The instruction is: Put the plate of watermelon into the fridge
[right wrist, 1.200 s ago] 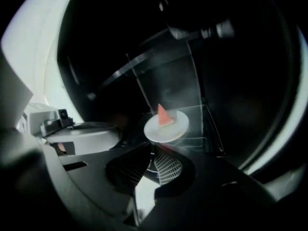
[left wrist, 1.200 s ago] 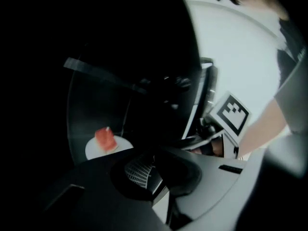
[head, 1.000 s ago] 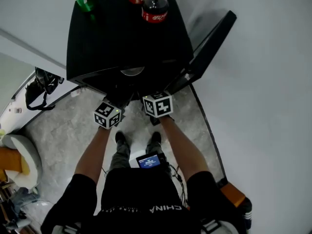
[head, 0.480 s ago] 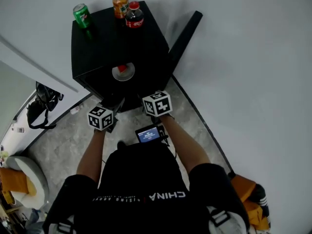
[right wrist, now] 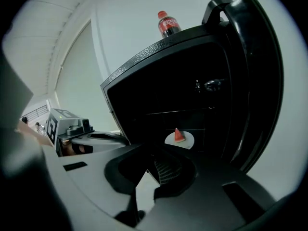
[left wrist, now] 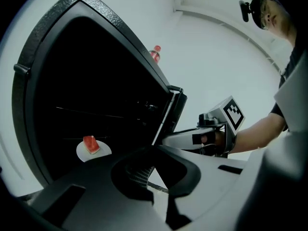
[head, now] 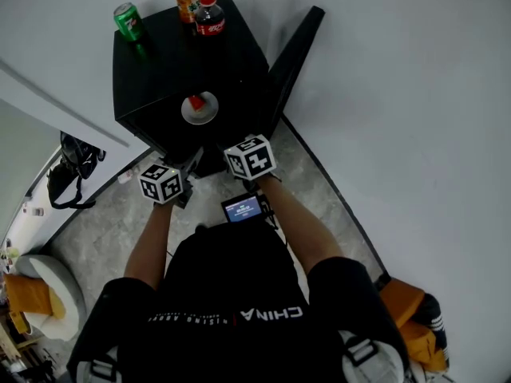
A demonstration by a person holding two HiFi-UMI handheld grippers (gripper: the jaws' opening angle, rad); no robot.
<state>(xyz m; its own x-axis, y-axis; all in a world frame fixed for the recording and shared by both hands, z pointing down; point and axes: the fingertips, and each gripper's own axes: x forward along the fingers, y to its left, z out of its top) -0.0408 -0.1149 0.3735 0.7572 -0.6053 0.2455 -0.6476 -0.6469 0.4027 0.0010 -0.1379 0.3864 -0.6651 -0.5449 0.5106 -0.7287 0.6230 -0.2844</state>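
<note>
A white plate (head: pixel 201 112) with a red watermelon slice (head: pixel 195 102) rests on a shelf inside the open black fridge (head: pixel 160 70). Neither gripper touches it. My left gripper (left wrist: pixel 144 174) hangs in front of the fridge's opening, below and short of the plate (left wrist: pixel 94 150); its jaws are shut with nothing between them. My right gripper (right wrist: pixel 163 170) is beside it, also outside the fridge. Its jaws look shut and empty, with the plate (right wrist: pixel 185 139) ahead of them. The fridge door (head: pixel 291 50) stands open to the right.
On top of the fridge stand a green can (head: pixel 128 20), an orange can (head: pixel 188 0) and a cola bottle (head: pixel 209 16). A black bag (head: pixel 68 166) lies on the floor at the left. A white wall runs behind the fridge and along the right.
Both grippers have drawn back from the fridge opening toward the person. The plate with the slice stays on the shelf, now plainly in view.
</note>
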